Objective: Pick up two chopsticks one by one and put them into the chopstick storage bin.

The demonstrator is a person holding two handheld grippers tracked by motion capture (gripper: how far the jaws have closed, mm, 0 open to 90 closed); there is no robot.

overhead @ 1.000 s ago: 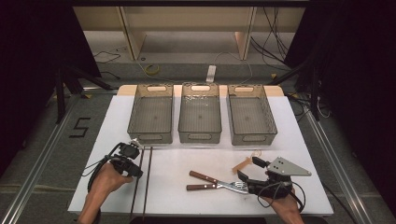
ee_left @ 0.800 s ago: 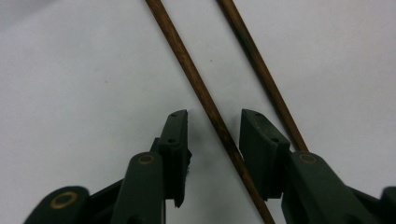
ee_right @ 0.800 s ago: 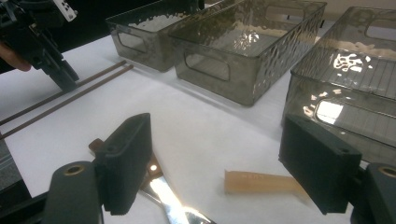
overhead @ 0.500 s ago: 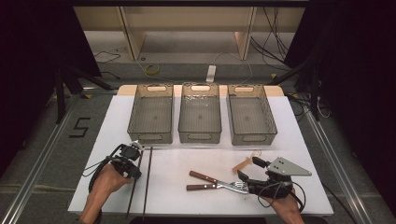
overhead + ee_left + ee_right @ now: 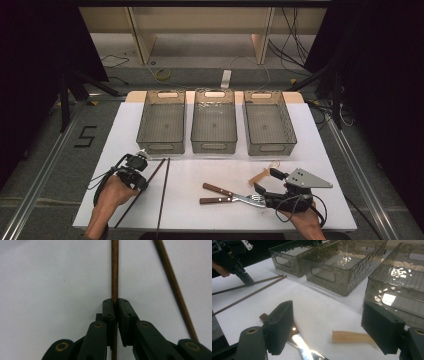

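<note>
1. A grey floor is seen around the white table.
2. Cables are strewn behind it.
3. A pale wooden bench stands beyond.
4. Both sides are darkened.

"5" on the floor
</note>
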